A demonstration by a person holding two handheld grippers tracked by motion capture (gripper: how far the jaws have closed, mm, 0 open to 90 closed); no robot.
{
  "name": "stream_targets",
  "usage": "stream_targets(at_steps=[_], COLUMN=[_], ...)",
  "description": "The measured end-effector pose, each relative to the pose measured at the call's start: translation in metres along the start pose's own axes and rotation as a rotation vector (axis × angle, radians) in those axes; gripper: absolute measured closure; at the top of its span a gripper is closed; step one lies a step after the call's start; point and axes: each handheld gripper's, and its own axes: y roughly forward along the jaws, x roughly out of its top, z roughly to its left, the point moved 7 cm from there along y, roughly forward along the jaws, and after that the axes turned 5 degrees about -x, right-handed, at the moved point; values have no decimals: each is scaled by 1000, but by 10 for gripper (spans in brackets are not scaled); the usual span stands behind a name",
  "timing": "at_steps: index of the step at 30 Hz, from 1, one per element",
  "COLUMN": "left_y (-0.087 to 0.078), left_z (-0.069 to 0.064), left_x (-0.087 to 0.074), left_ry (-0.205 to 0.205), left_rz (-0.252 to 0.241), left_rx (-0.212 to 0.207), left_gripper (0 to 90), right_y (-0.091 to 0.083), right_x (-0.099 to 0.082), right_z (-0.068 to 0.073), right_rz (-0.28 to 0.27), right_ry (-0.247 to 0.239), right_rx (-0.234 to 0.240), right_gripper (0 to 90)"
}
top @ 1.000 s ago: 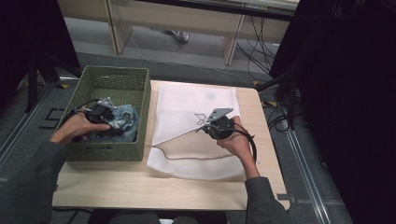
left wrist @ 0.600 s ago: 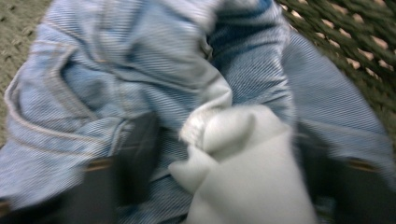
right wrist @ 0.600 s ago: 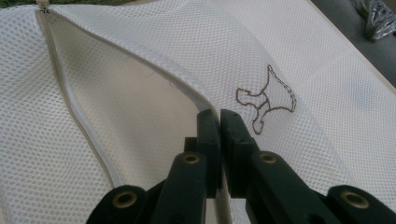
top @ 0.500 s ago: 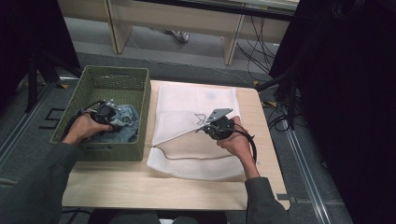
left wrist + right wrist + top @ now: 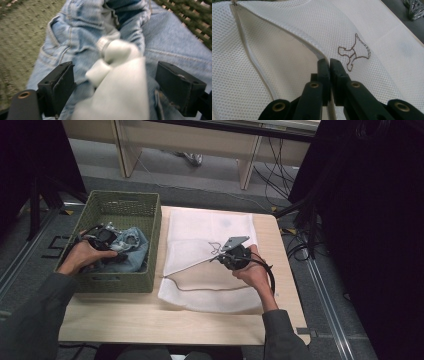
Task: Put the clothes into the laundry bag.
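1. Pinching the upper lip of the mesh bag (image 5: 287, 32), the right gripper (image 5: 329, 65) is keeping its jaws pressed together on the fabric beside the zip (image 5: 244, 42), so the mouth is gaping open.
2. The bag is lying flat on the bench (image 5: 150, 320), just right of the basket (image 5: 150, 225), with its open edge facing that basket; a small brown outline figure (image 5: 354, 52) is showing on the mesh near the jaws.
3. In the high view the right gripper (image 5: 231, 256) is sitting over the middle of the bag (image 5: 210, 295), lifting the lip into a taut ridge.
4. The left gripper (image 5: 115, 82) is reaching down into the basket, its jaws standing wide apart after just having been opening.
5. The jeans (image 5: 75, 32) are lying crumpled in the basket, and a white cloth (image 5: 120, 85) is bulging between the jaws without either pad pressing on it.
6. From above, the left gripper (image 5: 102, 237) is resting at the left edge of the jeans (image 5: 132, 245), with the hand wrapping around it.
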Motion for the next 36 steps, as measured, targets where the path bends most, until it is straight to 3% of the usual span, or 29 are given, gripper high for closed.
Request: stream_targets(at_steps=[4, 7, 9, 11, 15, 17, 18, 19, 22, 23, 25, 28, 29, 30, 31, 32, 33, 34, 36], left_y=[5, 18, 25, 30, 37, 42, 42, 41, 35, 34, 32, 26, 25, 25, 28, 30, 31, 32, 35], left_z=[-4, -3, -4, -9, -11, -12, -12, -11, -7, -5, -2, 7, 10, 9, 6, 3, 1, 0, -7], left_x=[-9, -13, -13, -13, -12, -15, -14, -13, -11, -10, -8, 1, 3, 3, 1, -1, -2, -2, -4], left_ry=[0, -34, -63, -56, -35, -4, -4, -7, -6, -18, -47, -70, -90, -101, -117, -133, -143, -129, -119], left_rz=[60, 73, 76, 91, 102, 138, 147, 146, 135, 133, 117, 60, 43, 51, 67, 97, 103, 109, 127], left_rx=[-29, -54, -66, -95, -83, -60, -56, -58, -33, -32, -15, 109, 136, 107, 46, -12, -23, -36, -72], left_gripper=[141, 103, 31, 0, 0, 0, 30, 90, 474, 559, 635, 667, 669, 669, 641, 562, 497, 372, 212], right_y=[1, 2, 1, 2, 3, 3, 3, 1, 1, 1, 1, 1, 1, 1, 1, 2, 2, 2, 1], right_x=[0, 0, 0, 0, 0, 0, 1, 0, 1, 1, 1, 1, 1, 1, 1, 1, 0, 1, 1], right_z=[0, 0, 0, 0, 0, 0, -1, 1, 1, 0, 0, -1, -1, -2, -1, -1, 0, 0, -1], right_rz=[-1, 2, 1, 4, 6, 5, -8, 8, 1, -1, -6, -8, -9, -10, -5, -3, 1, -1, -6], right_ry=[-9, -12, -13, -13, -10, -28, -43, -3, -4, -12, -14, -21, -21, -24, -23, -8, -17, -11, -26], right_rx=[1, -2, -2, 1, 3, 5, -2, 0, 2, -3, -4, -8, -7, -10, -3, 2, 4, 3, 8], right_gripper=[873, 873, 873, 873, 873, 873, 873, 873, 873, 873, 873, 874, 873, 873, 873, 873, 873, 873, 873])
